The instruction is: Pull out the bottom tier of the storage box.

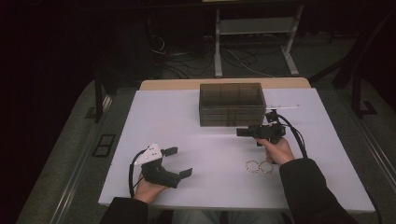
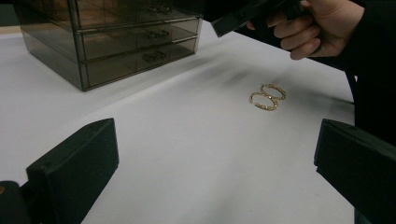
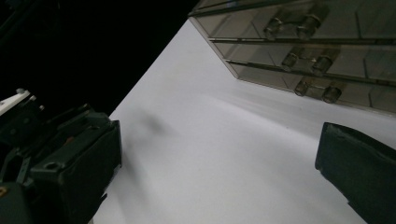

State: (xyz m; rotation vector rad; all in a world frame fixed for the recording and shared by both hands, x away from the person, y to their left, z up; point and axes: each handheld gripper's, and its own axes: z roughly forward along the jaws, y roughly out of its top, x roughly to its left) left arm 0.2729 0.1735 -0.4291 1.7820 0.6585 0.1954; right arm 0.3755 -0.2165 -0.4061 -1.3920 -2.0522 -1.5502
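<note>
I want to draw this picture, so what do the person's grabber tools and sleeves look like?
Both tools are black with two chunky, blocky jaws. The left gripper has a white three-cornered plate on top, and a black cable trails from it. The right gripper trails a black cable too. The person wears dark long sleeves.

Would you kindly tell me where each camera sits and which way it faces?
High view: above the person's side, looking forward and down on the table; both forearms show.
Left gripper view: on the left hand-held gripper, facing the rings; own jaws show.
Right gripper view: on the right hand-held gripper, facing the drawers; own jaws show.
All share the drawers.
</note>
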